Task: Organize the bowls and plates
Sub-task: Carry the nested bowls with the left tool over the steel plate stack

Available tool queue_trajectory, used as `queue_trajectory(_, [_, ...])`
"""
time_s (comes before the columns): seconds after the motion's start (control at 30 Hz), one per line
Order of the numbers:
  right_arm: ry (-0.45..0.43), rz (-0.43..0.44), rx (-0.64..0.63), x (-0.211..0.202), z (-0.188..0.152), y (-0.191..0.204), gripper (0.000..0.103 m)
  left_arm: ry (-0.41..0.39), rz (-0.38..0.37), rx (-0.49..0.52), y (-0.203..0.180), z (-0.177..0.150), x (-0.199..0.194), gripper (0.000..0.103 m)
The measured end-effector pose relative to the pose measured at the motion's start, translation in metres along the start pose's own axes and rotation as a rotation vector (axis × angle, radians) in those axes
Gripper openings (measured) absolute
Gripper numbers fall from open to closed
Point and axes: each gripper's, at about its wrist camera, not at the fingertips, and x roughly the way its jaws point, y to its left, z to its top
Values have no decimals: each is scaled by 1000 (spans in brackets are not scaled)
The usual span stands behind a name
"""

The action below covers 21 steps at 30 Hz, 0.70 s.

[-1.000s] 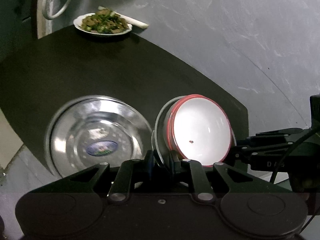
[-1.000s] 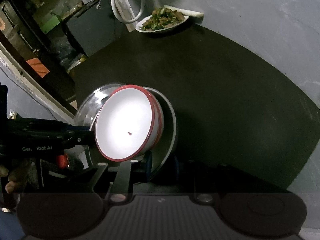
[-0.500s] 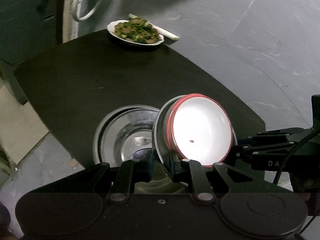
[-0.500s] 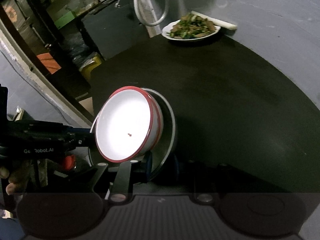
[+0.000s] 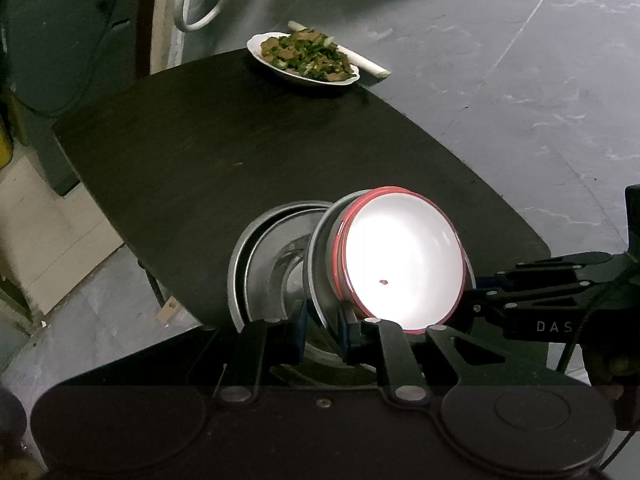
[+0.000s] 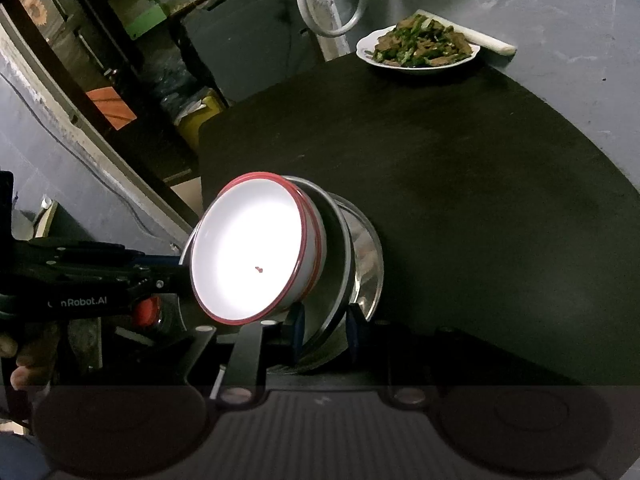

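A white bowl with a red rim (image 5: 402, 270) sits nested in a steel plate (image 5: 316, 268), both tilted. My left gripper (image 5: 324, 320) is shut on the steel plate's rim. My right gripper (image 6: 322, 330) is shut on the same plate's rim from the other side; the bowl (image 6: 250, 248) and the plate (image 6: 342, 256) show there too. A second steel plate (image 5: 264, 256) lies just behind and under the held stack, over the near edge of the black table (image 5: 240, 140). It also shows in the right wrist view (image 6: 368, 256).
A white plate of cooked greens and meat (image 5: 304, 58) stands at the table's far edge, with a white roll (image 5: 352, 56) behind it. In the right wrist view the food plate (image 6: 418, 50) is far right. Shelves and clutter (image 6: 120, 80) stand left of the table.
Both grippers have carried the bowl and plate stack leftward over the second steel plate. That plate now sits almost directly behind the stack instead of beside it.
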Motion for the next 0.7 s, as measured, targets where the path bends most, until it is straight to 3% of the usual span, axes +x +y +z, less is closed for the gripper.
queue_trajectory(0.7, [39,15,-13,22,6,6,25,32,52,-41,12,3,11,17])
